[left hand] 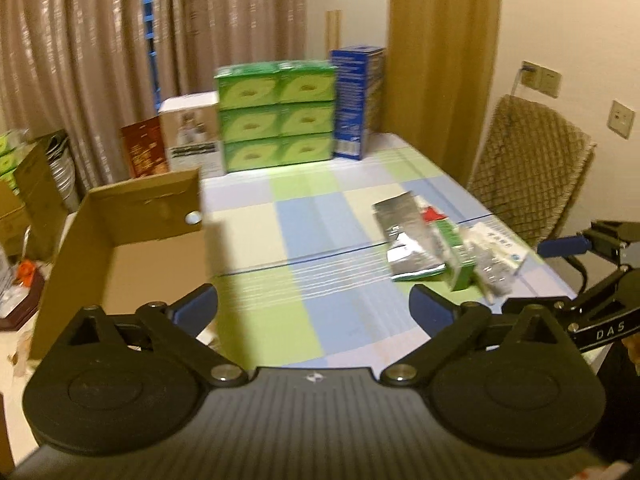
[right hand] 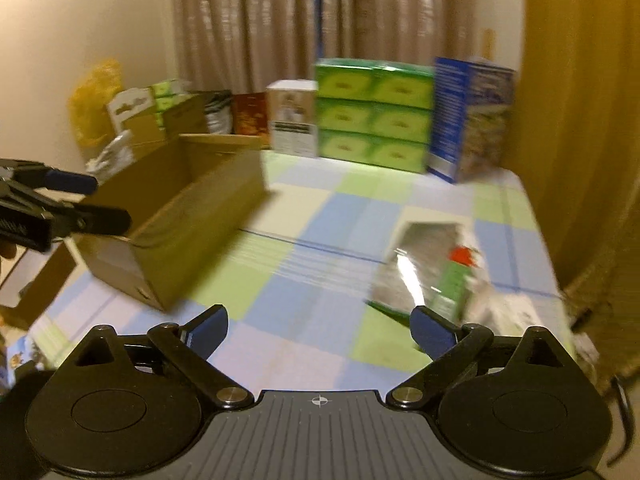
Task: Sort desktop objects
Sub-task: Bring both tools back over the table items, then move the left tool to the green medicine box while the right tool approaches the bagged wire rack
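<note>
While both jaws stand apart and empty, the left gripper (left hand: 314,306) hovers right of the box (left hand: 120,236); the right gripper (right hand: 318,326) hangs farther right, near the packets (right hand: 432,276).

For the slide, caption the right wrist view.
Open right claw faces silver packets beside the cardboard box.

Motion blur smears the foil packets (right hand: 424,268), their print unreadable; the chair (left hand: 532,168) is cut off
</note>
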### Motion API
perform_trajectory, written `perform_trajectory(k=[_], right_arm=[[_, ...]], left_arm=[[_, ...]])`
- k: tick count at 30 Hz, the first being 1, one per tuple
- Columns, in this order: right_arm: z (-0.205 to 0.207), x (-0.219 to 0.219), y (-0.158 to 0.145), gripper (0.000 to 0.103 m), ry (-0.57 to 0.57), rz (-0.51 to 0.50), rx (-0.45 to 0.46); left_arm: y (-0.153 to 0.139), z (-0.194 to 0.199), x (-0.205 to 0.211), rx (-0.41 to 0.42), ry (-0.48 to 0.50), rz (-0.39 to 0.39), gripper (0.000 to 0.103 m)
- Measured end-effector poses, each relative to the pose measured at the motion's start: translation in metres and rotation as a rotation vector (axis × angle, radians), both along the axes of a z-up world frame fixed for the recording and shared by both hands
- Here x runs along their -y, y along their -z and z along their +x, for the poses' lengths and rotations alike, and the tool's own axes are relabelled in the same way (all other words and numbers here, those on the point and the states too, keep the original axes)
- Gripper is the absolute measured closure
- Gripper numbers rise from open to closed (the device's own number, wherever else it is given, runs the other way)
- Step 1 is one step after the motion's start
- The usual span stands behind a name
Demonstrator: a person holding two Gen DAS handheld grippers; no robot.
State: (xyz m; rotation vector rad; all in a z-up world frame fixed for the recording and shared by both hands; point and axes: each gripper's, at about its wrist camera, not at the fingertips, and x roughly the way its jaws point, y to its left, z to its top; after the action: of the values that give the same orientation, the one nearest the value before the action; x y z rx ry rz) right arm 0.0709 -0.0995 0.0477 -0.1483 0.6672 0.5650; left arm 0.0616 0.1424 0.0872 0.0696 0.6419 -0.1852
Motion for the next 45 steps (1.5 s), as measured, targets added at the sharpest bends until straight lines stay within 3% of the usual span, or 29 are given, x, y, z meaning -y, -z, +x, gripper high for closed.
perform_trajectory(k=[7, 15, 25, 33, 37, 45], right_arm=[[-0.003, 0.063, 0.003, 0.007, 0.136, 0.003, -0.002], [0.011, 0.109, 0.018, 0.007, 0.238, 0.035, -0.040], [0.046, 0.138, 0.055, 0.007, 0.315, 0.084, -0.109], [0.082, 0.139, 0.089, 0.008, 0.297, 0.132, -0.160], [0.093, 0.145, 0.107, 0.016, 0.314, 0.200, -0.213], [0.112, 0.150, 0.120, 0.019, 0.356, 0.269, -0.299]], left_arm=[[0.004, 0.019, 0.050, -0.005, 0.092, -0.003, 0.001], [0.029, 0.052, 0.094, -0.047, 0.154, -0.018, 0.001], [0.083, 0.098, 0.130, -0.098, 0.179, -0.030, 0.002], [0.123, 0.134, 0.144, -0.133, 0.171, -0.026, 0.002], [0.134, 0.149, 0.144, -0.148, 0.178, -0.018, 0.002], [0.145, 0.164, 0.145, -0.194, 0.198, -0.045, 0.004]])
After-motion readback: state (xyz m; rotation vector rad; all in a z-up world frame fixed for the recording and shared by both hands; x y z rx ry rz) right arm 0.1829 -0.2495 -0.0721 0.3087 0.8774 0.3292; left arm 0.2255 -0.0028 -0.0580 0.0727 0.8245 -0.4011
